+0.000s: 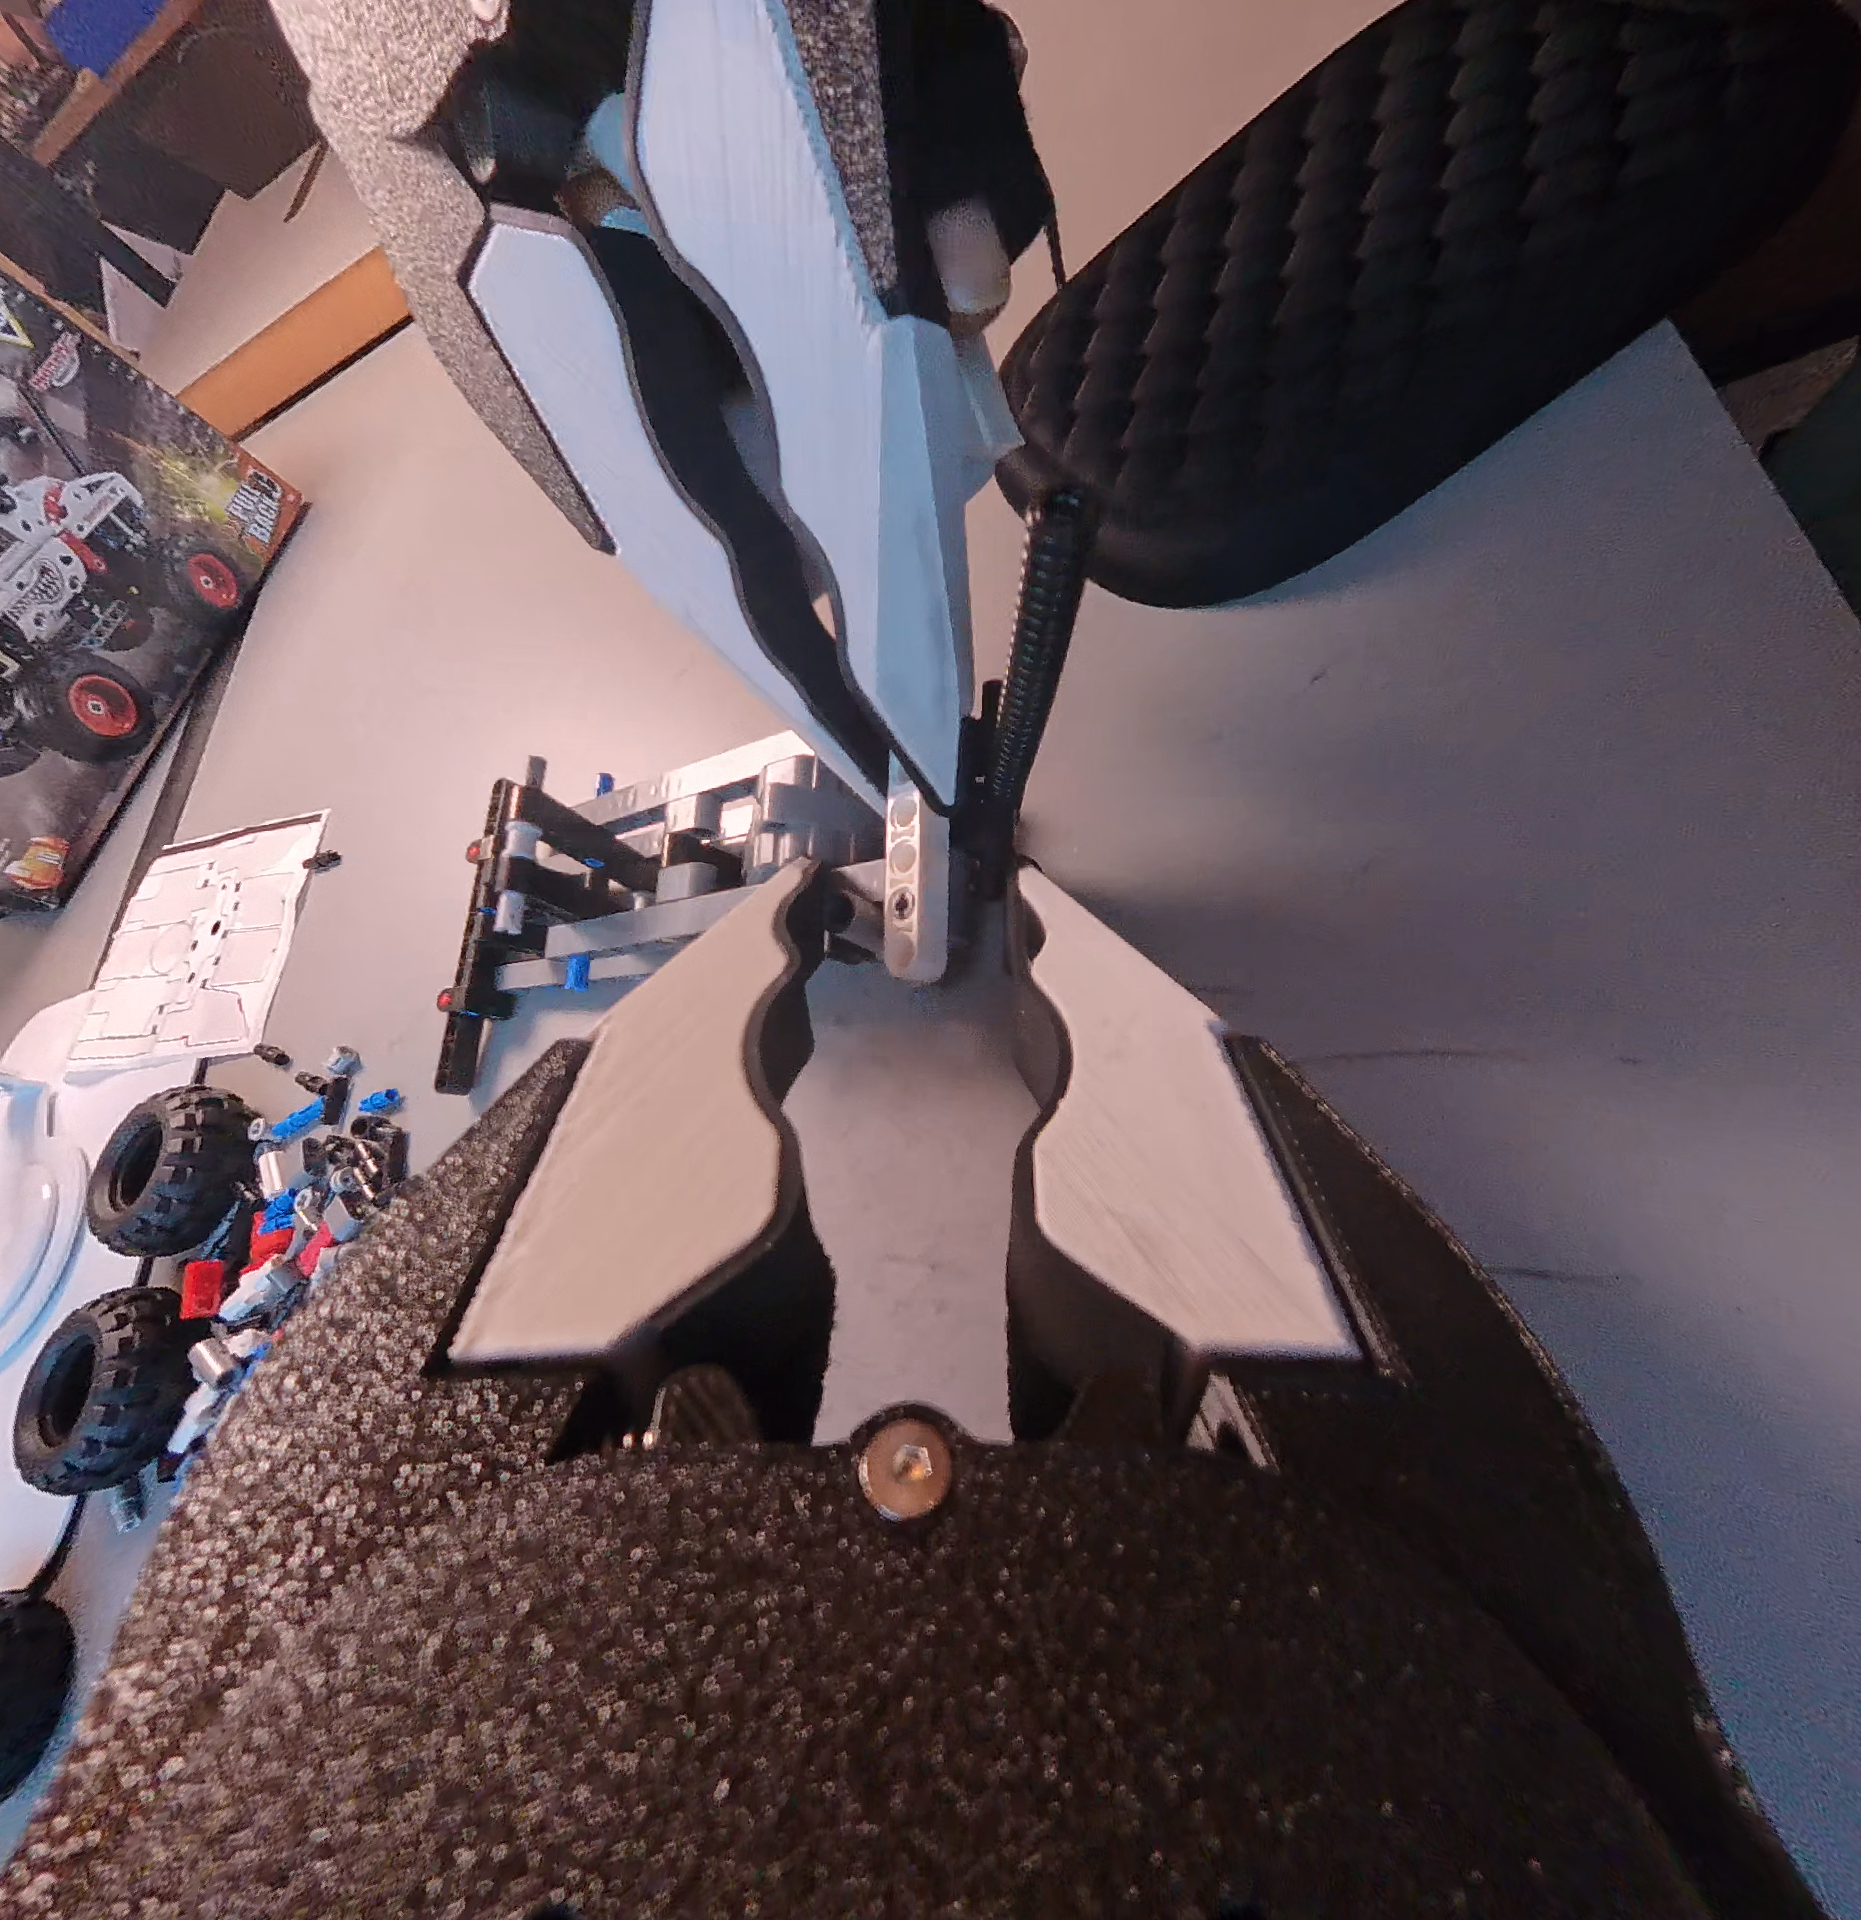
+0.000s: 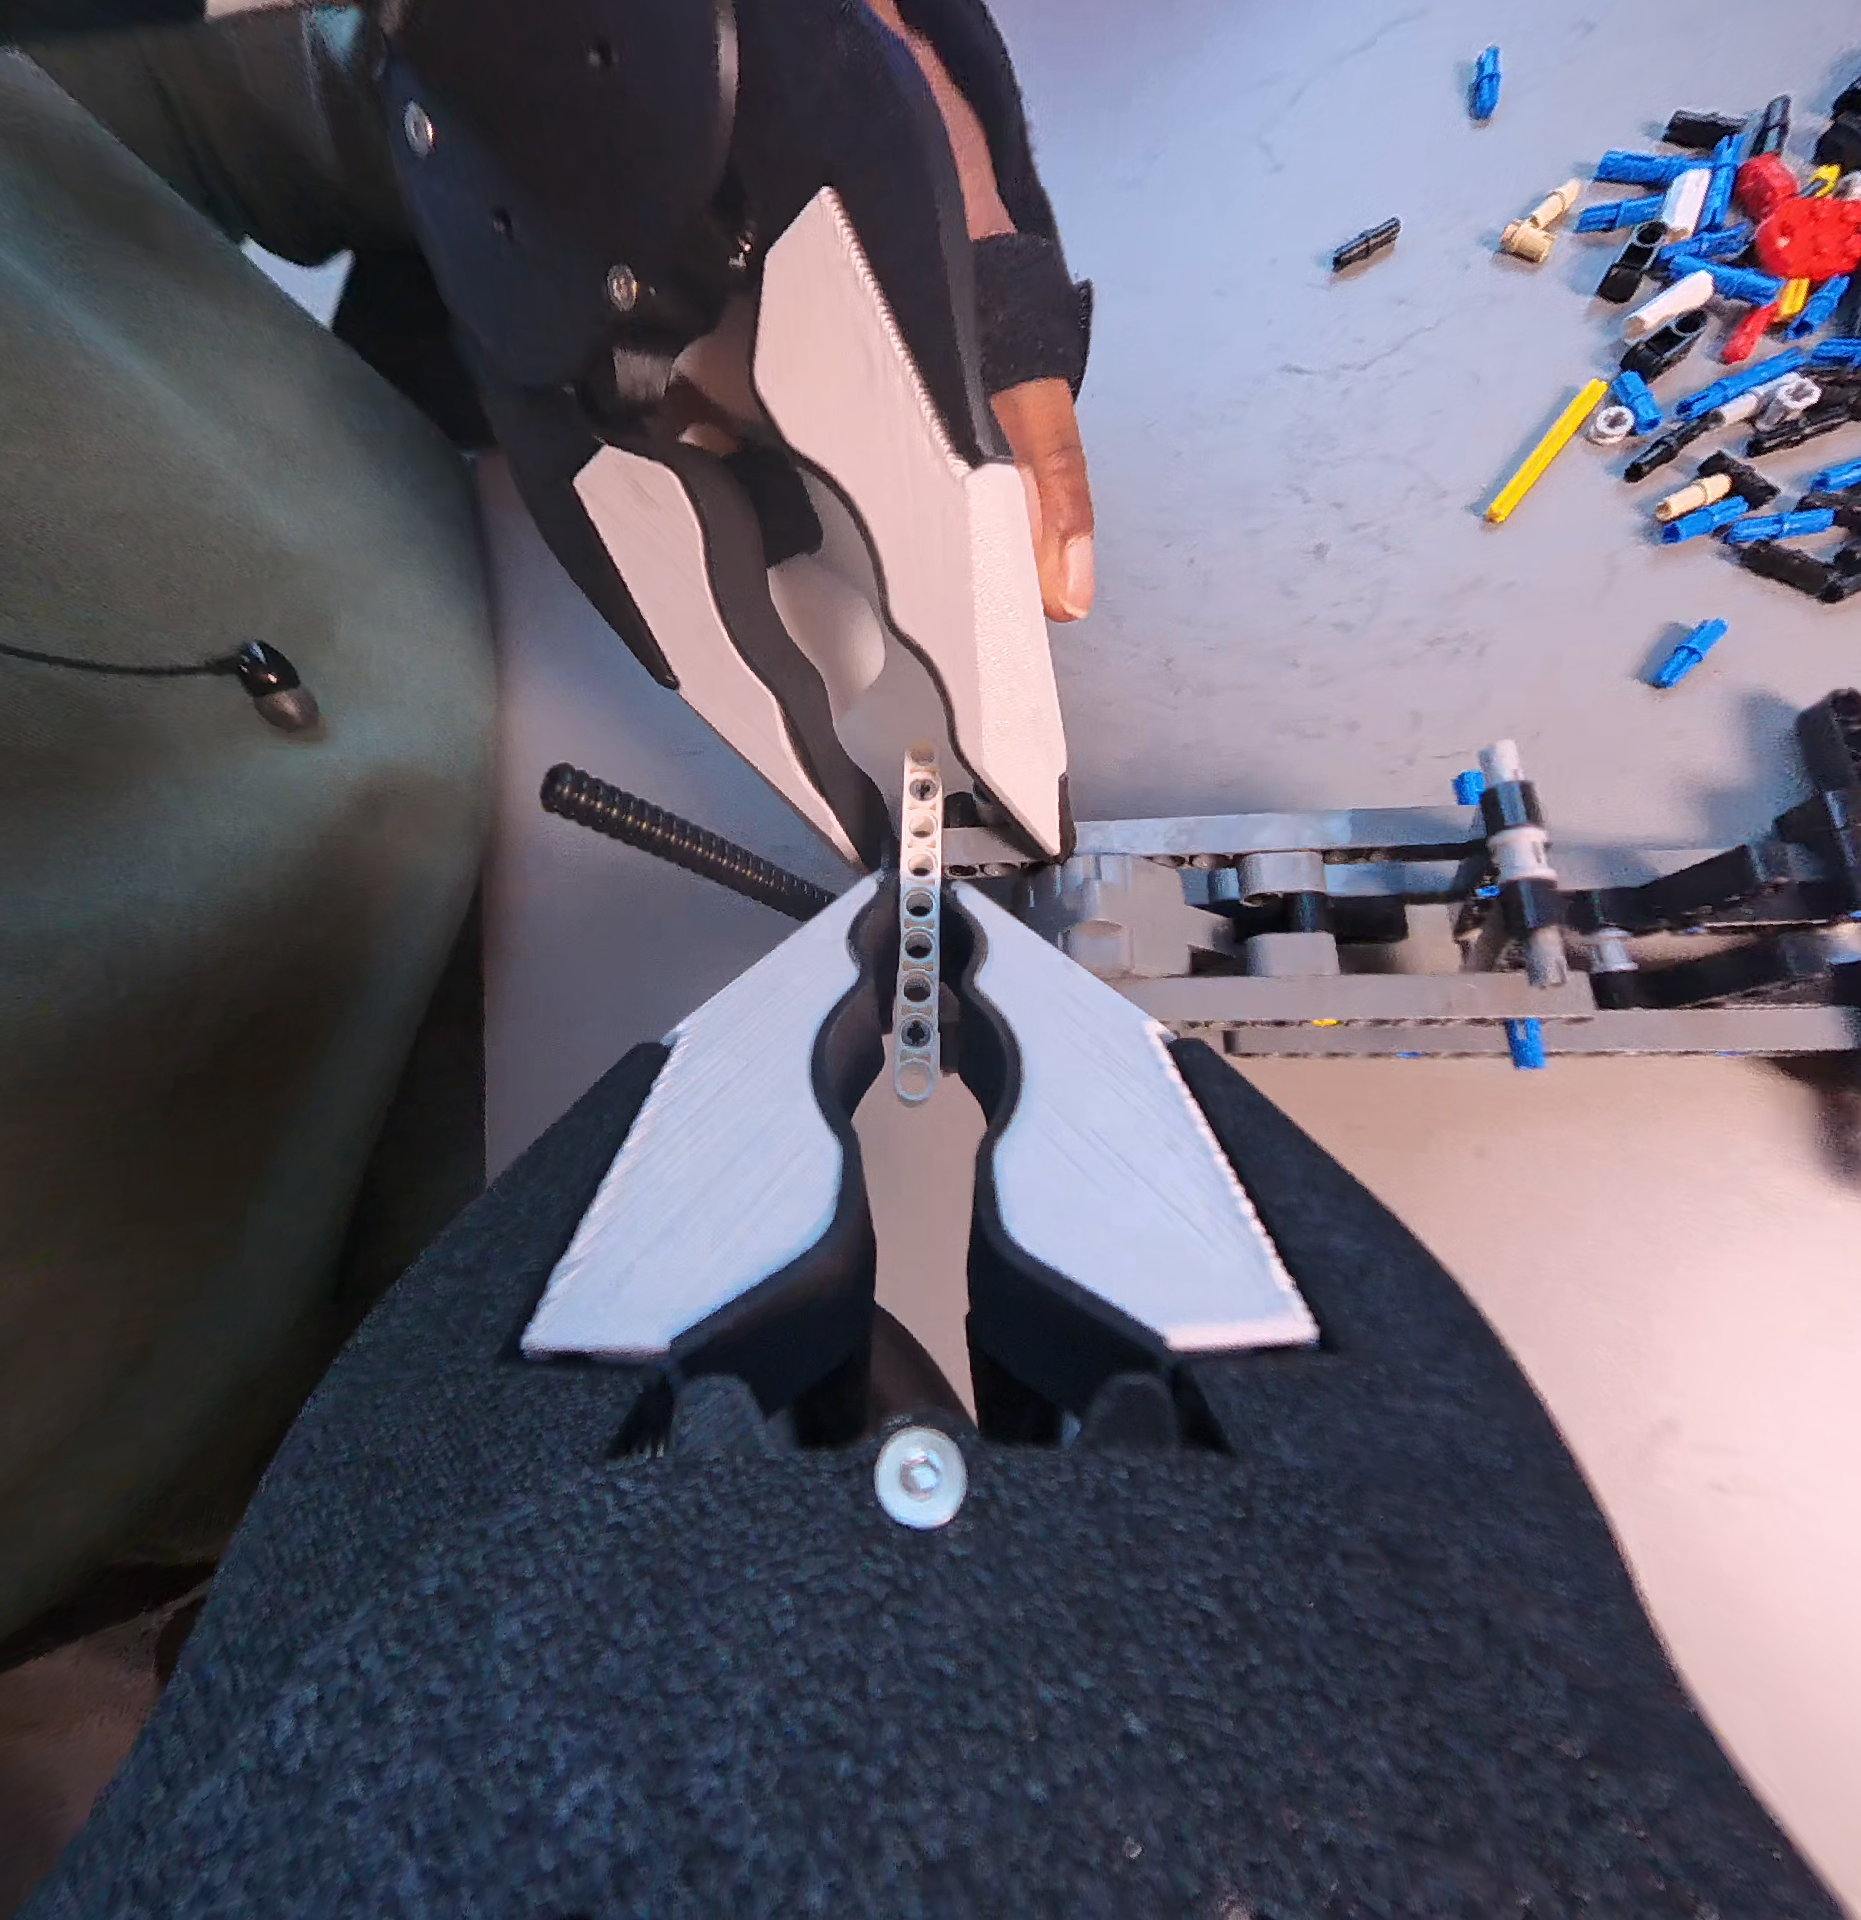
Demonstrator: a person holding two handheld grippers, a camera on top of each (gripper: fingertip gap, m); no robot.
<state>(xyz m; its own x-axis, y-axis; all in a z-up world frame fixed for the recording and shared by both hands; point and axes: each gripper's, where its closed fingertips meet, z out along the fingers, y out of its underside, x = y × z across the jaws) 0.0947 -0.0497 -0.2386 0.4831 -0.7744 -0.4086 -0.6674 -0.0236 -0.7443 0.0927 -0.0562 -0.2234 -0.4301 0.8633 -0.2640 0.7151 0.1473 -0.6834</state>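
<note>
Pinching a pale holed beam (image 2: 918, 925), the right gripper (image 2: 913, 894) meets the left gripper (image 2: 967, 831).

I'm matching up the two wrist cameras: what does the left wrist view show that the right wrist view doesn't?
Only the left wrist view: the toy box, a white sheet and black tyres at left.
Only the right wrist view: a yellow axle beside the loose-parts pile.
Both: the white holed beam between the right hand-held gripper, and the left hand-held gripper at the grey-black frame.
</note>
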